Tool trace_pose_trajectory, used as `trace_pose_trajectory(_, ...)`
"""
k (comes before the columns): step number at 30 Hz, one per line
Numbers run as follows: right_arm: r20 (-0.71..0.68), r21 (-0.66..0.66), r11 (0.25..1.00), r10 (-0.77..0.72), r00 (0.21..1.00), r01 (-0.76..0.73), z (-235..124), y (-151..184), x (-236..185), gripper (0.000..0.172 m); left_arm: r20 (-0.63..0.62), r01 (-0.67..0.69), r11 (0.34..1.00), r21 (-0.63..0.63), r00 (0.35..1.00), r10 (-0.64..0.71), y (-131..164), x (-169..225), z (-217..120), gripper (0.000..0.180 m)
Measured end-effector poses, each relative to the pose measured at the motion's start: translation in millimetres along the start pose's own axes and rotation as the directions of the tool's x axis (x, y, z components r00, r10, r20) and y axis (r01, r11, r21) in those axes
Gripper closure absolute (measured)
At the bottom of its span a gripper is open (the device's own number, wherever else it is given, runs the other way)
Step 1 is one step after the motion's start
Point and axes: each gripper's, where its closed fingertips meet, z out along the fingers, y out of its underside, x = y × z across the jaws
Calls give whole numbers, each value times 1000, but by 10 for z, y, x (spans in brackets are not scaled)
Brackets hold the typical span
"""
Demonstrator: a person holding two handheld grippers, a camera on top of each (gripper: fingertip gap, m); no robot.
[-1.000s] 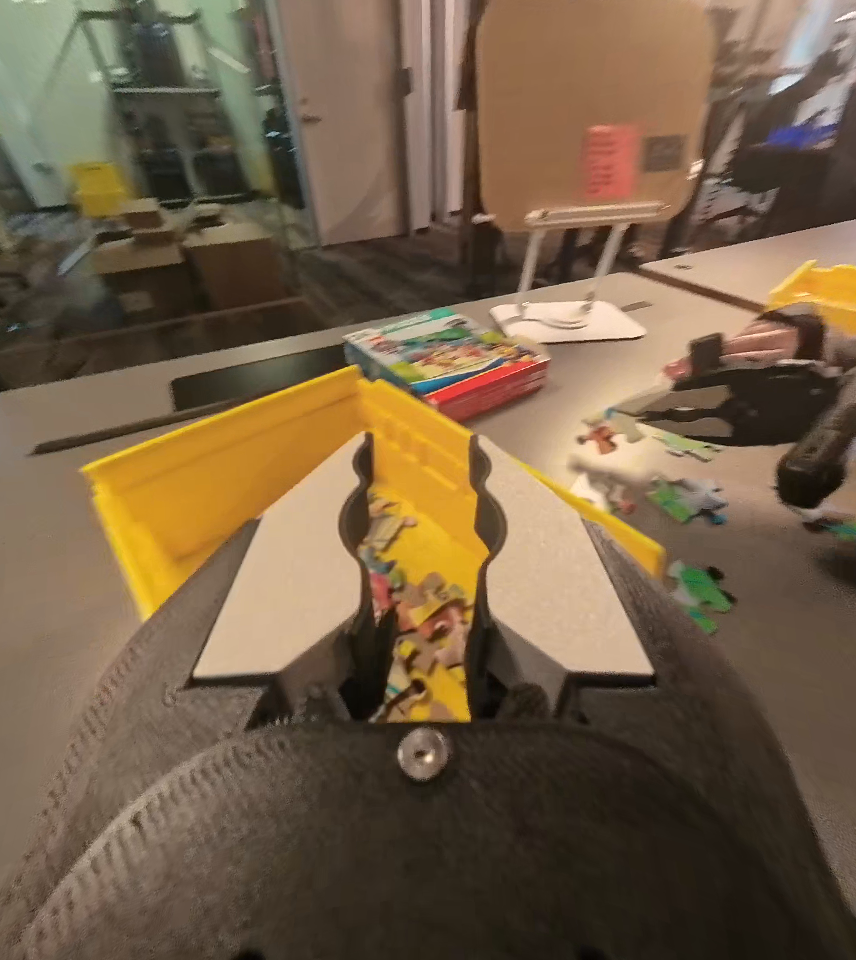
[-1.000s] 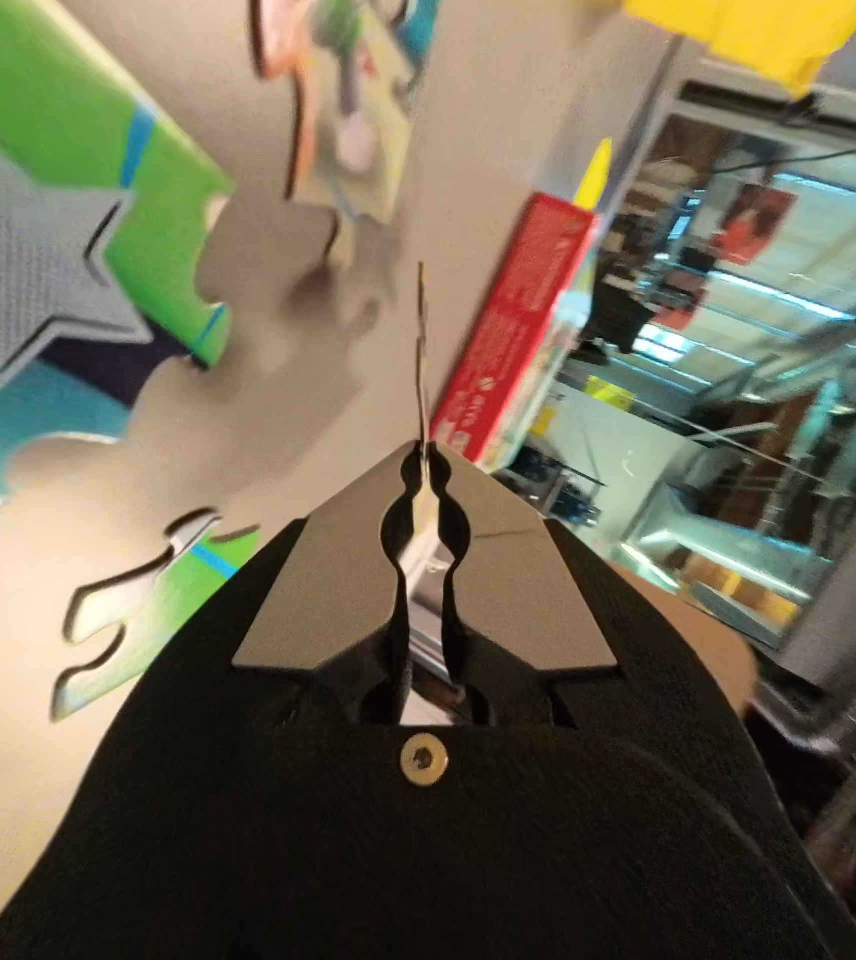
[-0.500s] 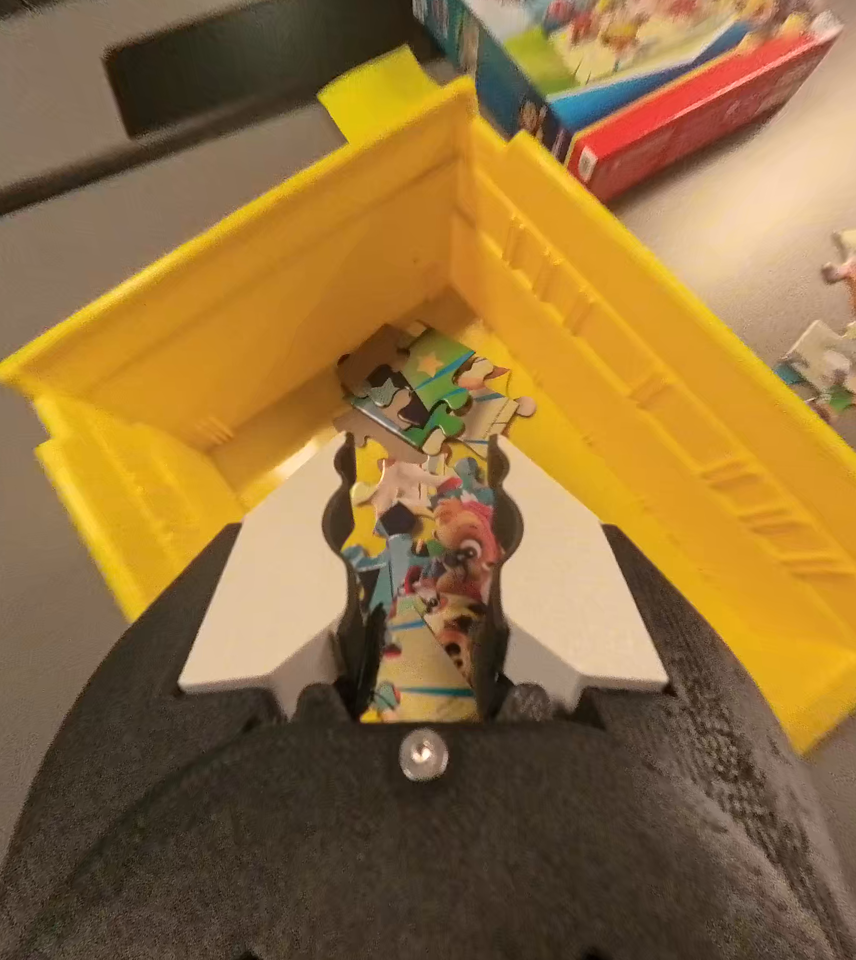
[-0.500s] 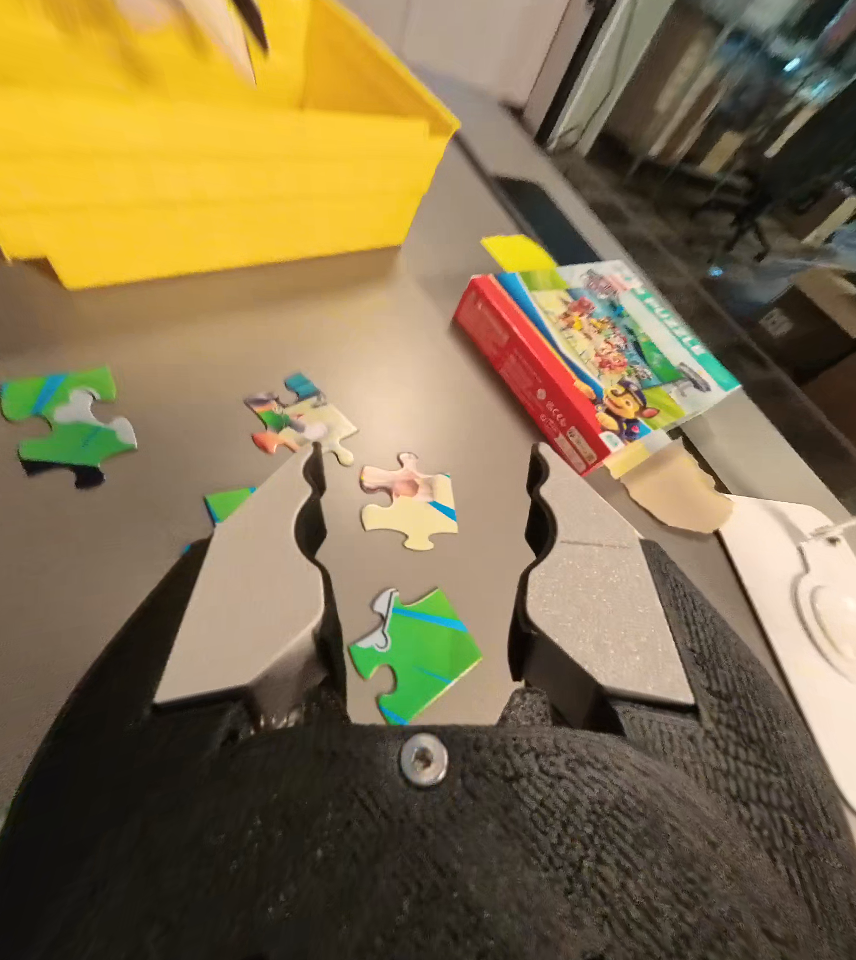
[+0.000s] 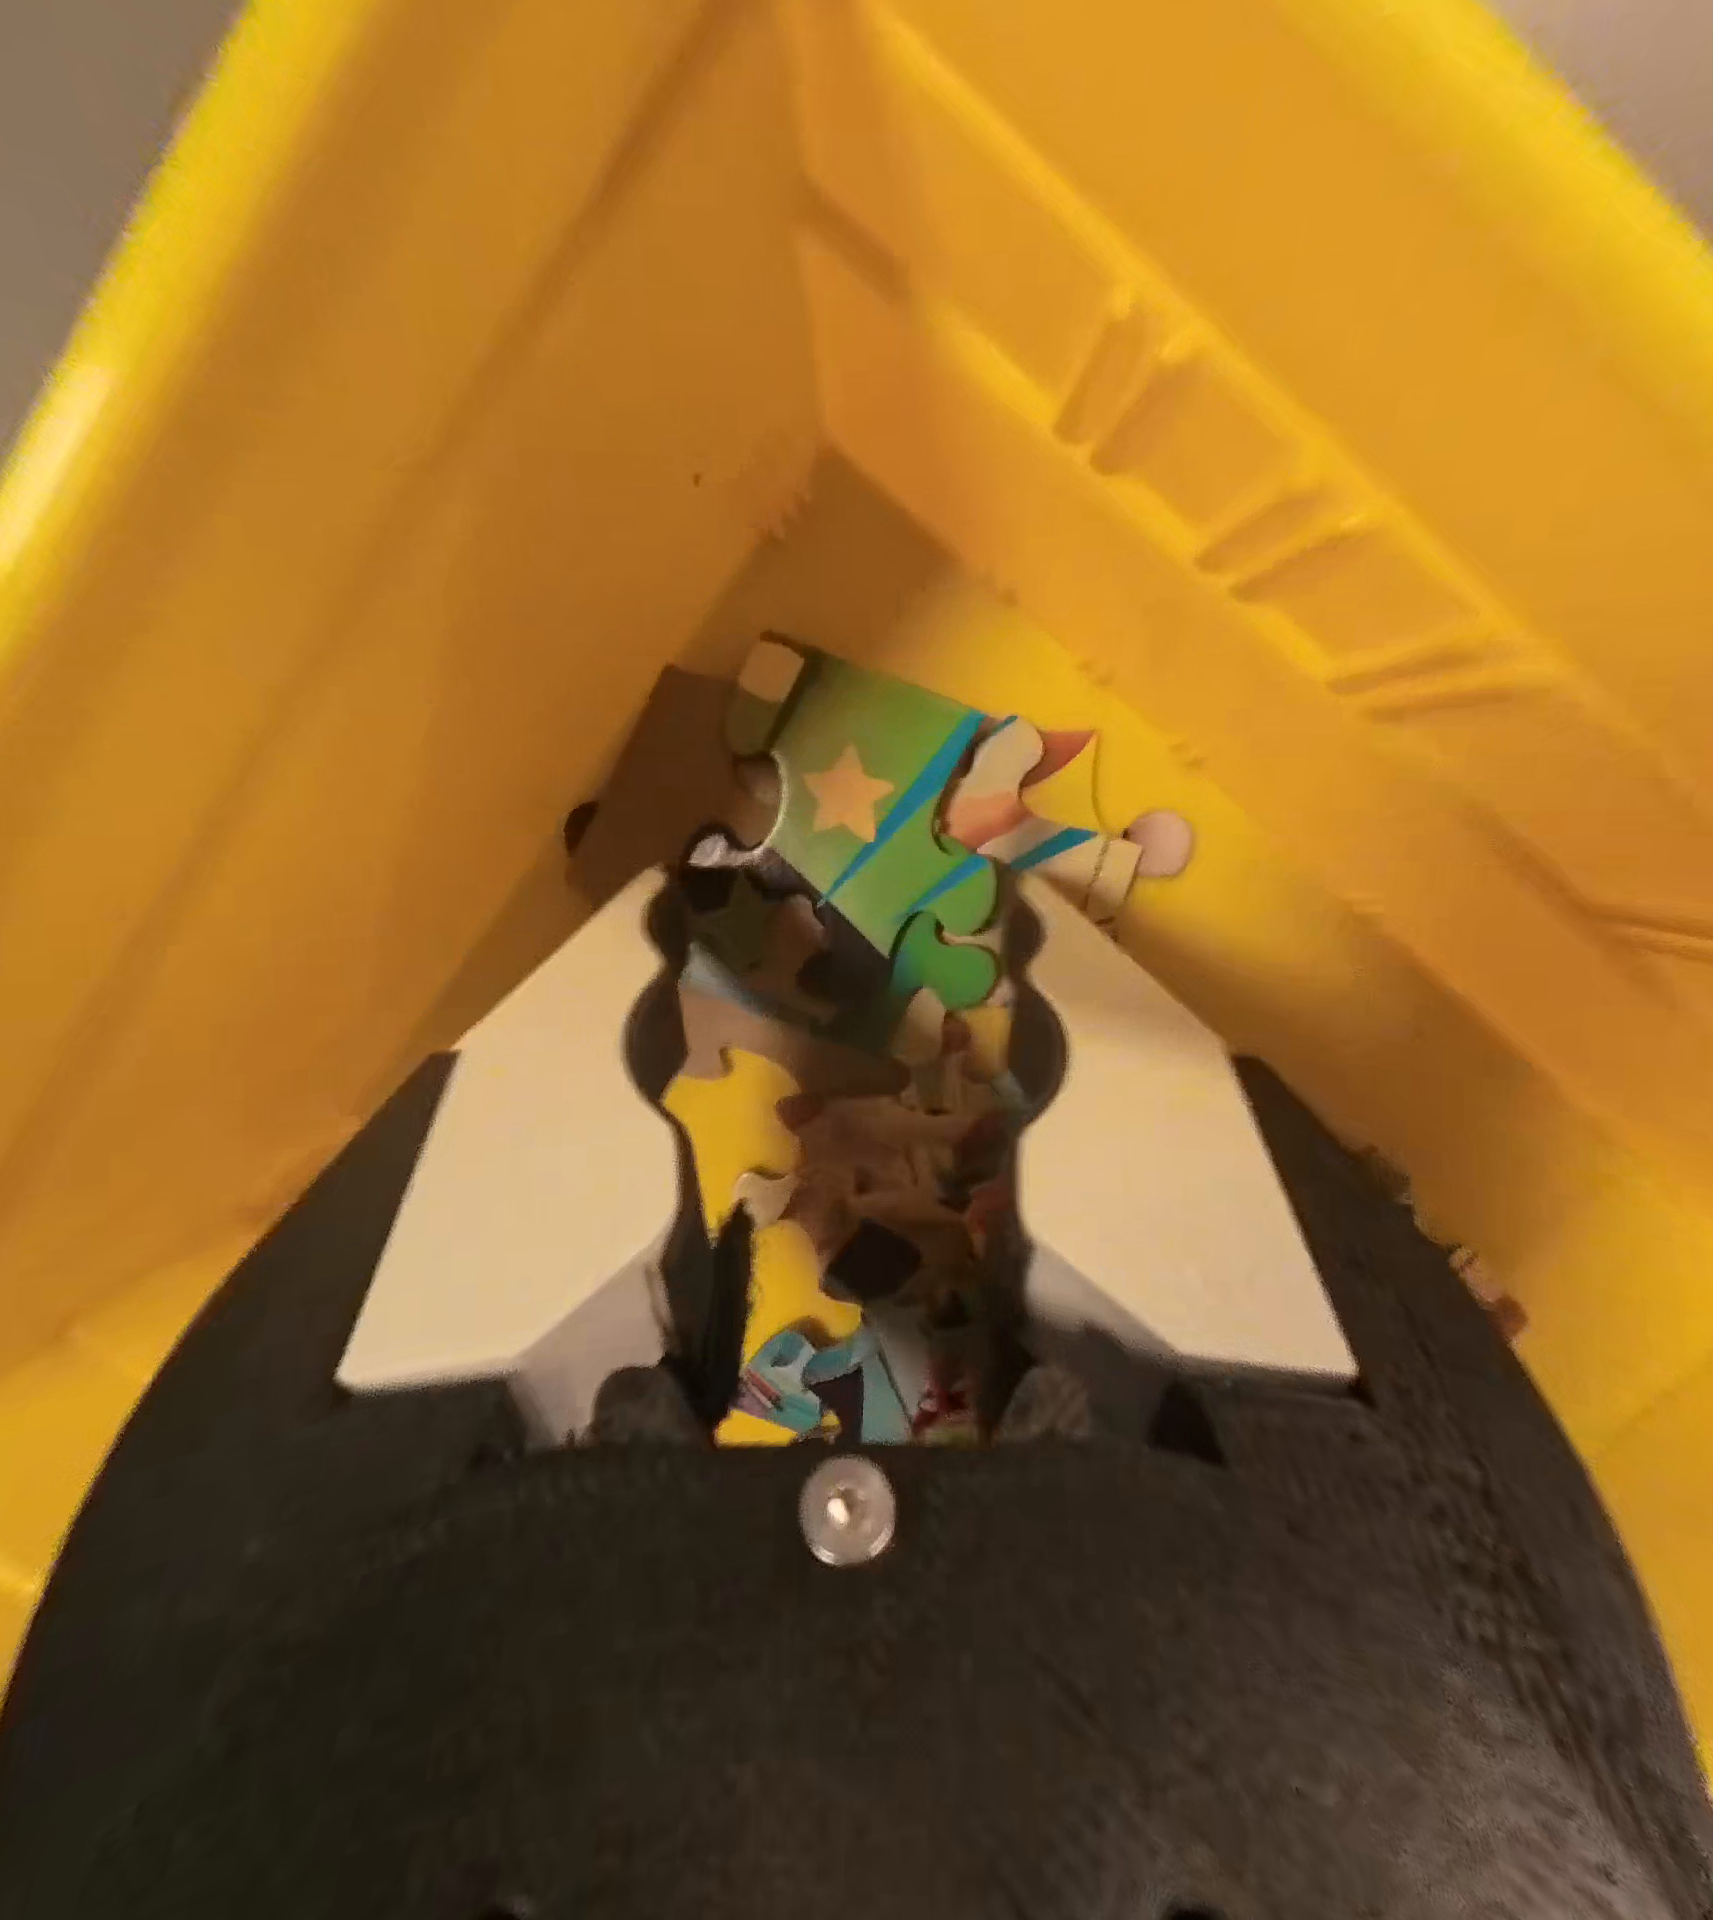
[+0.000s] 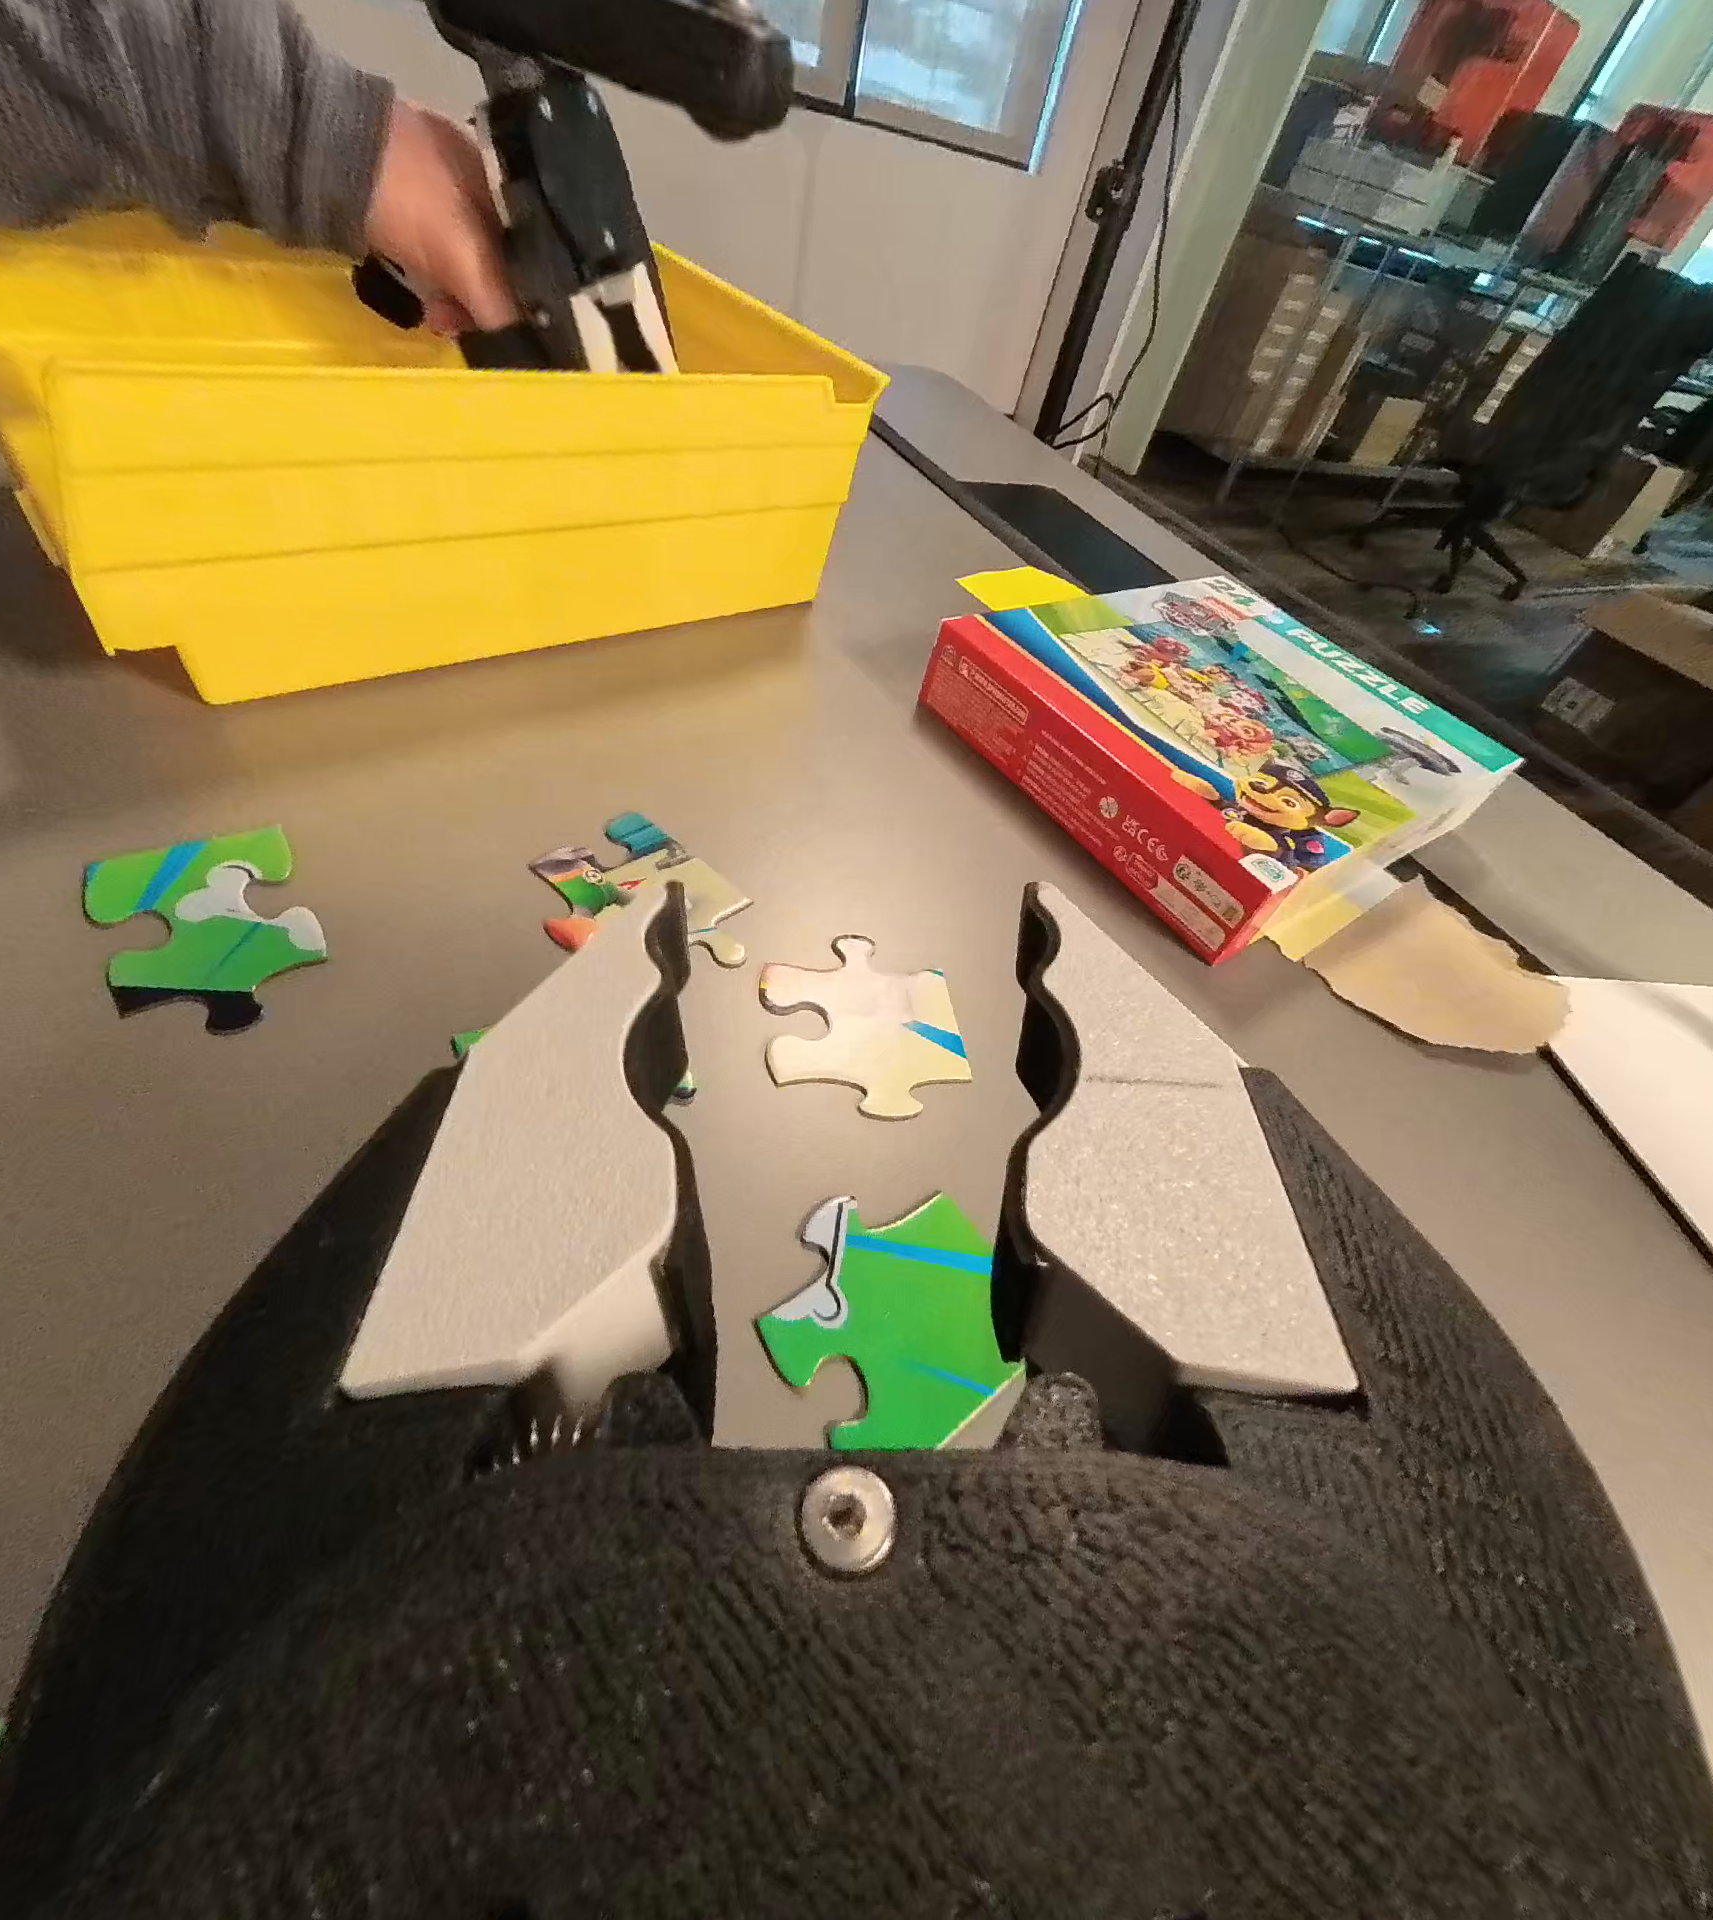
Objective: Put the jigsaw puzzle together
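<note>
The left gripper [image 5: 836, 914] reaches, jaws apart and holding nothing, into a yellow plastic bin [image 5: 332, 644] over loose cardboard jigsaw pieces [image 5: 883, 831]. The right gripper [image 6: 847, 935] hovers open above a pale jigsaw piece [image 6: 867, 1029] on the grey bench [image 6: 831, 769].

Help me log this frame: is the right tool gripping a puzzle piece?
No: the right tool is open above the table, and the pale puzzle piece lies flat, touching neither finger.

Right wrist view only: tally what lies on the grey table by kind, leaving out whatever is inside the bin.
Loose puzzle pieces: 5, counting one green sliver mostly hidden behind the right gripper's left finger, for example the pale piece
Yellow bin: 1
Puzzle box: 1
White stand base: 1
Total: 8
</note>
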Motion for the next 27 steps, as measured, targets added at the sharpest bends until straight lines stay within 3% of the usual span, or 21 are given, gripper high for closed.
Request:
trace_pose_trajectory(3,-8,18,1000,-3,1000,3,-44,-52,8,110,2,14,1000,15,1000,-14,-26,15,-54,152)
trace_pose_trajectory(6,-22,53,999,8,1000,-7,-114,-135,46,111,29,46,989,138,998,-51,-148,12,-251,174)
trace_pose_trajectory(10,-9,108,992,68,998,-67,-181,-225,78,112,57,44,961,273,996,-62,-218,30,-547,180)
trace_pose_trajectory(16,-2,135,986,104,995,-102,-222,-264,98,114,181,-53,951,304,984,-3,-241,72,-719,180)
trace_pose_trajectory(19,-21,143,985,96,995,-92,-262,-288,123,115,293,-113,871,478,955,-38,-488,190,-1176,180)
trace_pose_trajectory(23,-36,172,980,110,993,-102,-324,-335,183,116,306,-209,676,706,952,-25,-799,907,-1883,180)
trace_pose_trajectory(27,-40,182,975,135,990,-126,-344,-323,227,117,313,-369,677,637,926,210,-794,1937,-1643,180)
